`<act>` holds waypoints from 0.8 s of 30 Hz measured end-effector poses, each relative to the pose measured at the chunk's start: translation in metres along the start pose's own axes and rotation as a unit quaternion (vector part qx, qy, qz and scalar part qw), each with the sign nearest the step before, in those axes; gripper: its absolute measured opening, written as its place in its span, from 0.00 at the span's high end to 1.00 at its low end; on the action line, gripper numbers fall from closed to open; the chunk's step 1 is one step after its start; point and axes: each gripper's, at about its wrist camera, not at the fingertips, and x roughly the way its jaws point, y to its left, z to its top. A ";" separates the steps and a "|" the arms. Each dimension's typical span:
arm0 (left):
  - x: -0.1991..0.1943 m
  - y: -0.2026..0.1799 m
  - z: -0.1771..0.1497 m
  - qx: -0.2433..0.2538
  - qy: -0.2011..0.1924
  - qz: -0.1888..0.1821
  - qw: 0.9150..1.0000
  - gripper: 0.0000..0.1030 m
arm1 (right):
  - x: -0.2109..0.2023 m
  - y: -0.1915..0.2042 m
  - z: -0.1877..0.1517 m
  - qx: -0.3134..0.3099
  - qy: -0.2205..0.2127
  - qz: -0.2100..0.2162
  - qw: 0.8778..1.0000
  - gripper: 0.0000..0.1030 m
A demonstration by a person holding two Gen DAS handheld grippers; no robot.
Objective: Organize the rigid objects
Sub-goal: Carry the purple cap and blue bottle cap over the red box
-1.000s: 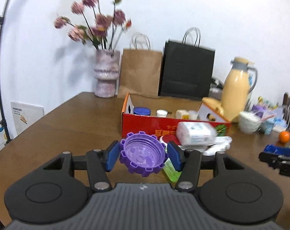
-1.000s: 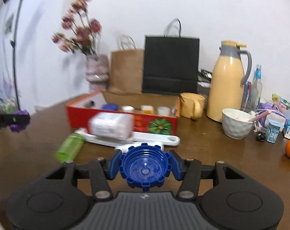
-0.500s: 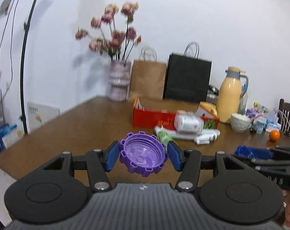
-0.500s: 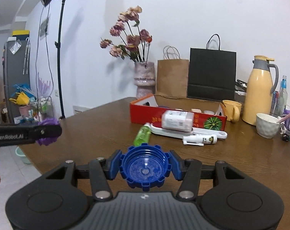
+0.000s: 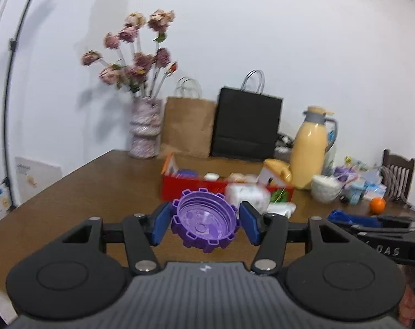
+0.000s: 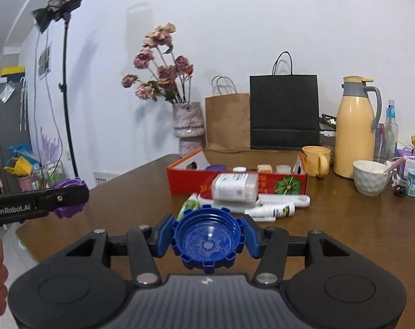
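My left gripper [image 5: 205,219] is shut on a purple toothed cap [image 5: 204,226], open side facing the camera, held above the near part of the brown table [image 5: 97,192]. My right gripper [image 6: 207,240] is shut on a blue toothed cap [image 6: 207,244] in the same way. In the right wrist view the left gripper [image 6: 67,200] shows at the far left with the purple cap [image 6: 70,211]. A red cardboard box [image 6: 191,183] with several small containers inside lies ahead. A white bottle [image 6: 234,187], a green bottle [image 6: 189,207] and a white spray bottle [image 6: 275,209] lie in front of it.
Behind the box stand a vase of flowers [image 6: 186,126], a brown paper bag [image 6: 226,120] and a black bag [image 6: 284,112]. To the right are a yellow jug [image 6: 355,131], a mug [image 6: 315,160], a white bowl [image 6: 370,176] and an orange [image 5: 377,205]. A light stand [image 6: 66,82] rises at left.
Both grippers have drawn back from the red box and risen slightly, so the box looks farther off. Each still grips its cap.
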 end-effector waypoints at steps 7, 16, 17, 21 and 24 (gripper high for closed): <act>0.069 0.013 0.076 -0.024 0.002 -0.104 0.994 0.46 | 0.047 -0.038 0.076 0.034 -0.006 0.093 0.995 0.49; 0.227 0.051 0.148 -0.051 0.124 -0.087 0.987 0.46 | 0.171 -0.074 0.183 0.045 0.060 0.095 0.993 0.49; 0.249 0.052 0.149 -0.046 0.137 -0.077 0.987 0.46 | 0.189 -0.077 0.189 0.053 0.071 0.092 0.992 0.49; 0.322 0.054 0.141 -0.041 0.186 -0.044 0.981 0.46 | 0.271 -0.089 0.199 0.077 0.121 0.068 0.987 0.49; 0.366 0.047 0.122 -0.007 0.225 -0.034 0.974 0.45 | 0.335 -0.097 0.187 0.093 0.168 0.050 0.980 0.49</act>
